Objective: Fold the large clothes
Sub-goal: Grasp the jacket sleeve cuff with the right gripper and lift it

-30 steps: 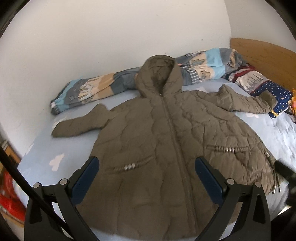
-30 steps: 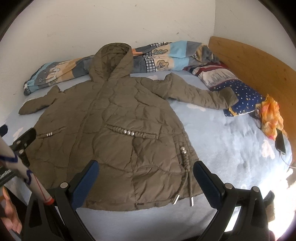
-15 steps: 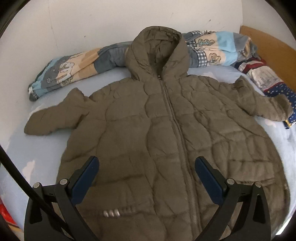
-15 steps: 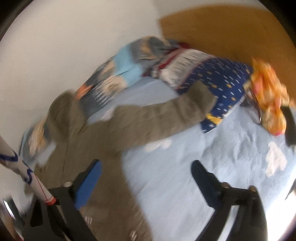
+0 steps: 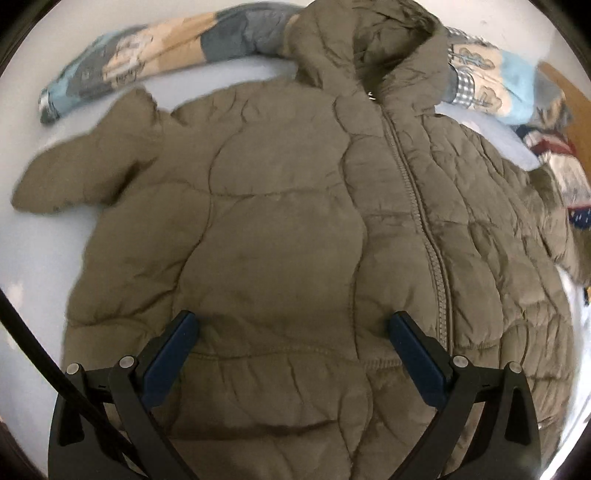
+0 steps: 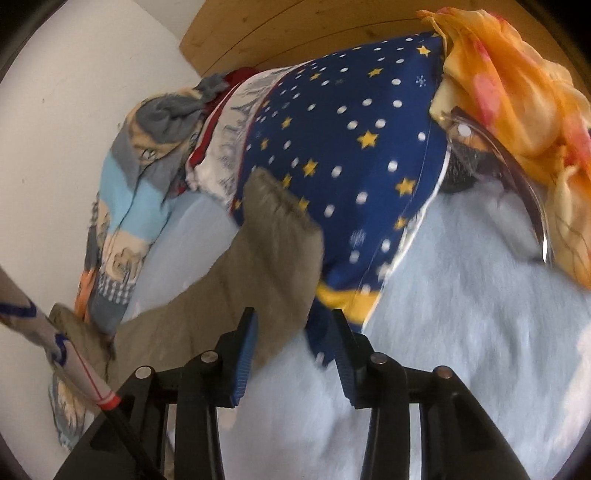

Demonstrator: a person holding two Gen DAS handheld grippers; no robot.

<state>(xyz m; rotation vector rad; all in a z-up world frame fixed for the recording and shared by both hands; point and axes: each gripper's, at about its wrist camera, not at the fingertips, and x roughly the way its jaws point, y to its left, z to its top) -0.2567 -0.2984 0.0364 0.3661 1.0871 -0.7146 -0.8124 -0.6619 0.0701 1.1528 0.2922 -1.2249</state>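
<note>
Moved since the earlier frames: the left gripper [image 5: 293, 334] has come in low over the jacket's front, where a second ago it viewed the whole garment from the hem side; the right gripper [image 6: 291, 332] has swung off the jacket body to the right sleeve's end by the pillow, and its jaws have narrowed.

Jacket [image 5: 288, 229]: olive, quilted, hooded. Spread face up on the sheet [image 5: 40, 236], zipper [image 5: 417, 210] closed. Hood [image 5: 369, 44] lies against the blanket. Left sleeve [image 5: 85, 166] stretched out flat to the side.

Right sleeve [image 6: 258, 258]: its cuff lies against the front edge of the pillow [image 6: 351, 129].

Left gripper: jaws wide apart, holding nothing. Both fingers [image 5: 170, 358] sit over the left front panel, right finger just beside the zipper. Whether the tips touch the fabric cannot be told.

Right gripper: jaws partly closed, gap still clear between them. Left finger [image 6: 243, 354] stands at the sleeve's edge; the sleeve edge and pillow corner show beyond the gap. No grip visible.

Blanket [image 5: 147, 62]: patchwork blue, tan and grey, bunched along the wall [image 6: 74, 92].

Pillow: navy, with stars and dots, against the wooden headboard [image 6: 295, 26].

Scarf [image 6: 517, 110]: orange, heaped just beside the pillow, over a hairbrush [image 6: 461, 170].

Cable [image 6: 55, 350]: white with blue marks and a red band, crossing the lower left of the right view.
</note>
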